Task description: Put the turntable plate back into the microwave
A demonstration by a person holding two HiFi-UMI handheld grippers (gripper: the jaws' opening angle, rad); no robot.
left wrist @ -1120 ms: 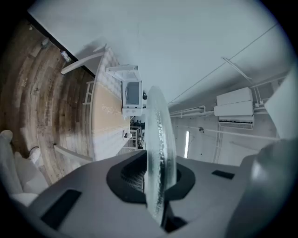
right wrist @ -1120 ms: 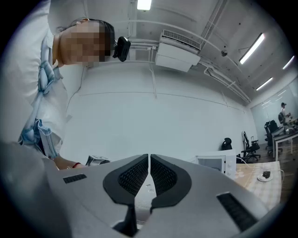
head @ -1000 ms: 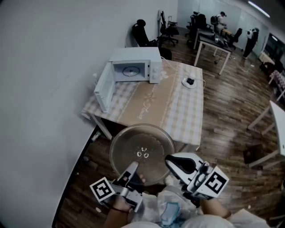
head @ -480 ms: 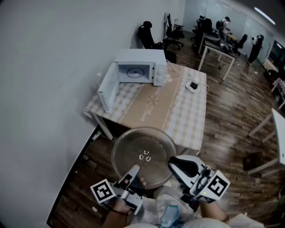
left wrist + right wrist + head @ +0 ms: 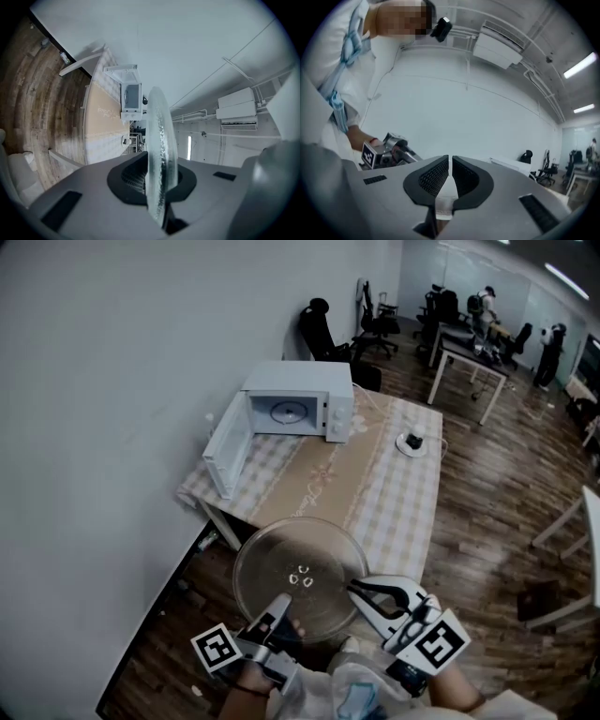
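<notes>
The round glass turntable plate (image 5: 300,573) hangs level in front of me, over the floor short of the table. My left gripper (image 5: 281,605) is shut on its near rim; in the left gripper view the plate (image 5: 160,150) stands edge-on between the pads. My right gripper (image 5: 356,589) sits at the plate's right rim, rolled onto its side. In the right gripper view its jaws (image 5: 450,165) are shut with only a hairline gap, and no plate shows between them. The white microwave (image 5: 298,401) stands at the table's far left corner, its door (image 5: 225,446) swung open.
The table (image 5: 375,493) has a checked cloth with a tan runner. A small white dish with a dark object (image 5: 411,442) lies at its far right. A wall runs along the left. Office chairs (image 5: 323,329) and desks (image 5: 473,357) stand beyond on the wooden floor.
Both grippers and the plate have come forward toward the table. The right gripper has rolled onto its side beside the plate's rim. The left grip on the plate is unchanged.
</notes>
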